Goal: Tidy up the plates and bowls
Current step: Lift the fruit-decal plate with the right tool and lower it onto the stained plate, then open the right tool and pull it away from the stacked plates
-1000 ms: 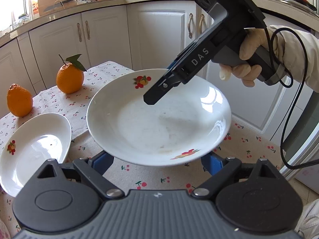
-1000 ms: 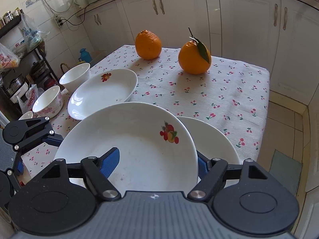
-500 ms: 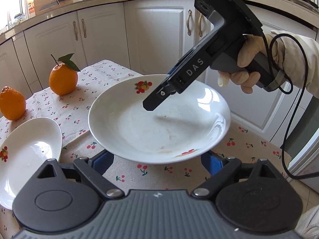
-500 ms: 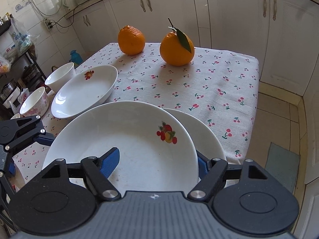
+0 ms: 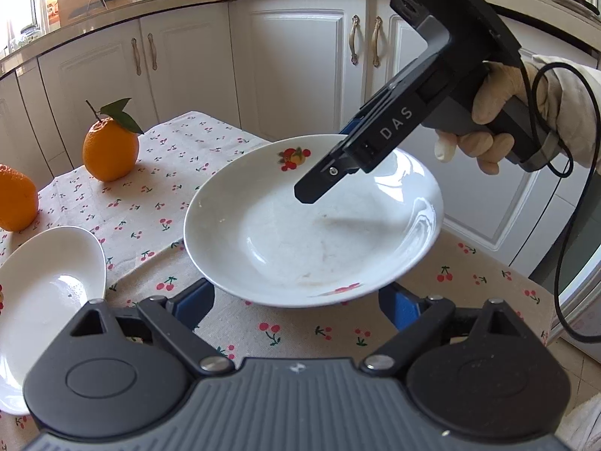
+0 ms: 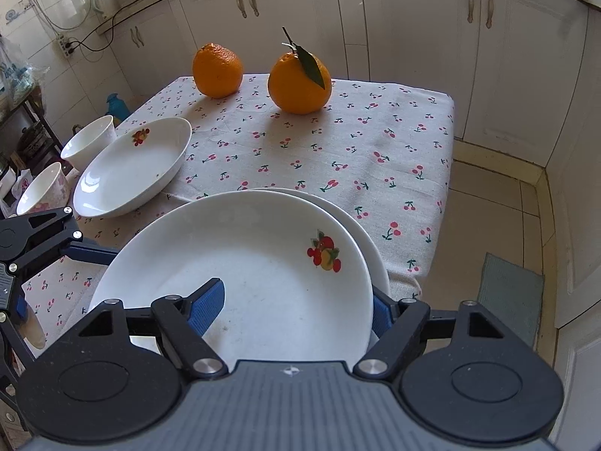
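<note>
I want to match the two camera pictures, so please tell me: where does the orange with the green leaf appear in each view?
Left wrist view: the leafed orange sits upper left, on the cherry tablecloth, beyond the plate.
Right wrist view: the leafed orange sits top centre, at the table's far end.
Shared landmark: the plain orange is beside it, to its left in both views.

The plate point(image 6: 263, 263) is glossy glazed ceramic with faint smudges. The desk's cloth point(image 6: 338, 143) is matt woven fabric. Gripper point(image 6: 298, 306) shells look like matt black plastic, pads point(image 6: 206, 306) ribbed blue; oranges point(image 6: 299, 79) have dimpled skin.
</note>
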A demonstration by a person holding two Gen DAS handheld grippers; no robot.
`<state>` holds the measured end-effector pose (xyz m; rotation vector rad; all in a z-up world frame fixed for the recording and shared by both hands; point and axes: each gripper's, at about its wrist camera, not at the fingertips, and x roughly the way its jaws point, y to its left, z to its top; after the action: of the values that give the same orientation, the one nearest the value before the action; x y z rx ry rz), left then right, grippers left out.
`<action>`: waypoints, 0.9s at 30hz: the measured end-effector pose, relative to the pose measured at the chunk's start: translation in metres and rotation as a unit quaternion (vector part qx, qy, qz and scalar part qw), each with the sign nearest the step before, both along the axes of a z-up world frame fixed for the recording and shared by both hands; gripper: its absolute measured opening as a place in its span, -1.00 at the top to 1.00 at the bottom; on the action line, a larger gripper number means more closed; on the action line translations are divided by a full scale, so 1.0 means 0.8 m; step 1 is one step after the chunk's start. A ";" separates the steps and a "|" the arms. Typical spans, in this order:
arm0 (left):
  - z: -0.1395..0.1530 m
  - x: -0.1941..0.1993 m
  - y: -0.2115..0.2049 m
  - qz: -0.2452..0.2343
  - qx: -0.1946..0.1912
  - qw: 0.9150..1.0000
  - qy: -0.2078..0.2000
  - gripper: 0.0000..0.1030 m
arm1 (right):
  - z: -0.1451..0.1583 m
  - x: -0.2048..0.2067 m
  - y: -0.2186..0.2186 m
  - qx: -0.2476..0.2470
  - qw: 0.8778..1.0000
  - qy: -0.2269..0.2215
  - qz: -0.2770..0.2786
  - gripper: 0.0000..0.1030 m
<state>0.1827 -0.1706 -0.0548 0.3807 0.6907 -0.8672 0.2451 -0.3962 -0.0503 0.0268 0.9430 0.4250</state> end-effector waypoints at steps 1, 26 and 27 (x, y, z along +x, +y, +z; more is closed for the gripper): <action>0.000 0.000 0.000 0.000 0.000 1.000 -0.001 -0.82 | 0.001 -0.001 0.000 -0.003 1.000 -0.001 -0.001 -0.61; 0.009 -0.026 0.016 0.006 -0.011 0.999 -0.035 -0.83 | 0.012 -0.025 0.009 -0.069 0.997 -0.005 -0.028 -0.74; 0.010 -0.029 0.019 0.008 -0.012 0.999 -0.036 -0.84 | 0.013 -0.027 0.011 -0.072 0.997 -0.007 -0.029 -0.76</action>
<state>0.1598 -0.1557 -0.0469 0.3828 0.6151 -0.8416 0.2232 -0.3876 -0.0400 -0.0794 0.9552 0.3028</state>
